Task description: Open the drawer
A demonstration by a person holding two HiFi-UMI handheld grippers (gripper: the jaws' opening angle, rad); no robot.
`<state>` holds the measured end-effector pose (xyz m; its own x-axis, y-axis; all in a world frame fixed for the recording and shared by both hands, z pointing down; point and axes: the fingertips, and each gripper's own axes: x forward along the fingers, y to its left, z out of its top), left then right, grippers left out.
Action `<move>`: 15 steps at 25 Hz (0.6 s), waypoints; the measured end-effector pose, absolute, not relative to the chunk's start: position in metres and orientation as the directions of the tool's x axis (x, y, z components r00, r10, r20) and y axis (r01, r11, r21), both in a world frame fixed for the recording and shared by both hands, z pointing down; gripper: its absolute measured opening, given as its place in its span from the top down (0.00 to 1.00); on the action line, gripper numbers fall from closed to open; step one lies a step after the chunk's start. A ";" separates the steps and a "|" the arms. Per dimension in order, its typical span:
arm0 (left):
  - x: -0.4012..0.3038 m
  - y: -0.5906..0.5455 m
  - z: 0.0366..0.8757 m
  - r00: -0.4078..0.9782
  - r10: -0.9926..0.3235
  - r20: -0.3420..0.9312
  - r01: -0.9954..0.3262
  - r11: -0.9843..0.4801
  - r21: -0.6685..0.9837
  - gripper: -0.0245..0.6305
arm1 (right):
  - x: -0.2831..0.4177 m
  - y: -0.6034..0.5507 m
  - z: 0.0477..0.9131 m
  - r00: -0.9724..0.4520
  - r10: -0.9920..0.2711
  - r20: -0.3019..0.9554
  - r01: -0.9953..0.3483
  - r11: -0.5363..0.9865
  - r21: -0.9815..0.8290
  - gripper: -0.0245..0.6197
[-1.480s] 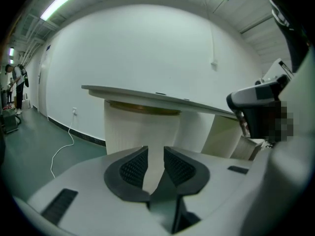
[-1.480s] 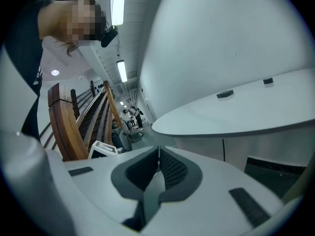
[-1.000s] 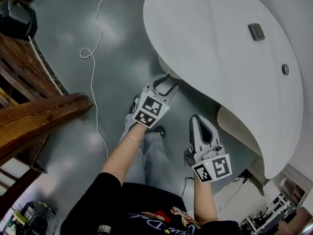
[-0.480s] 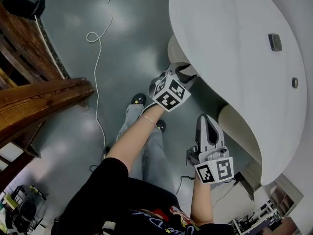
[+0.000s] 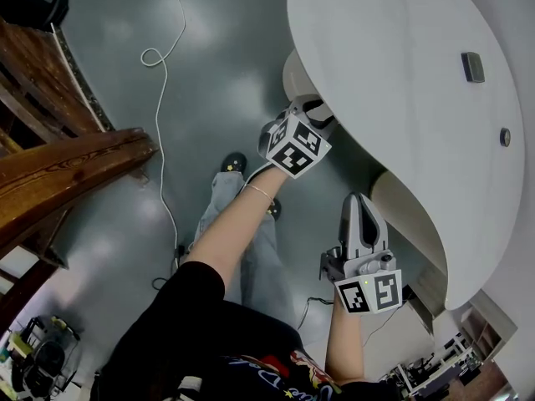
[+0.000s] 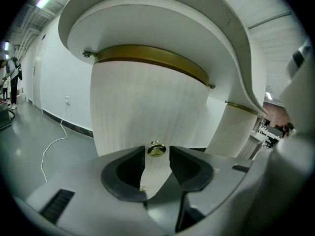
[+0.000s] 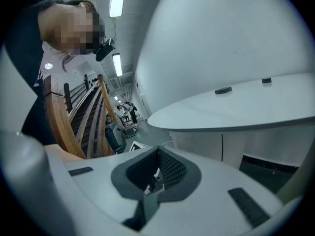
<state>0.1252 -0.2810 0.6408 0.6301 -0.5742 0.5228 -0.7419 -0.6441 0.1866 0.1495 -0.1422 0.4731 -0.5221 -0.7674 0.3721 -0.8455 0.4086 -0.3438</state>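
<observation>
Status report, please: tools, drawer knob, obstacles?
Left tool just been opening, knob lined up between jaws, not gripped. Right tool shut, empty. Nothing blocks knob.

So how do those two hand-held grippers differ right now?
The left hand-held gripper has its jaws apart, having just been opening, with the brass knob lined up with their gap but not gripped. The right hand-held gripper has its jaws together on nothing. The left one reaches under the edge of the white desk towards its ribbed front, while the right one hangs back beside the desk. Both share the same grey two-jaw build.
</observation>
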 end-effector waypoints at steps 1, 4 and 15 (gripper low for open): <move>0.126 -0.281 0.641 0.631 -0.573 0.522 -0.741 -0.645 0.187 0.73 | 0.150 -0.142 0.474 -0.520 -0.768 0.374 -0.847 0.406 -0.345 0.96; 0.127 -0.282 0.642 0.624 -0.579 0.524 -0.748 -0.636 0.188 0.81 | 0.150 -0.141 0.475 -0.518 -0.765 0.382 -0.848 0.402 -0.345 0.96; 0.127 -0.282 0.641 0.627 -0.583 0.517 -0.741 -0.651 0.164 0.81 | 0.153 -0.153 0.474 -0.514 -0.770 0.378 -0.851 0.406 -0.332 0.96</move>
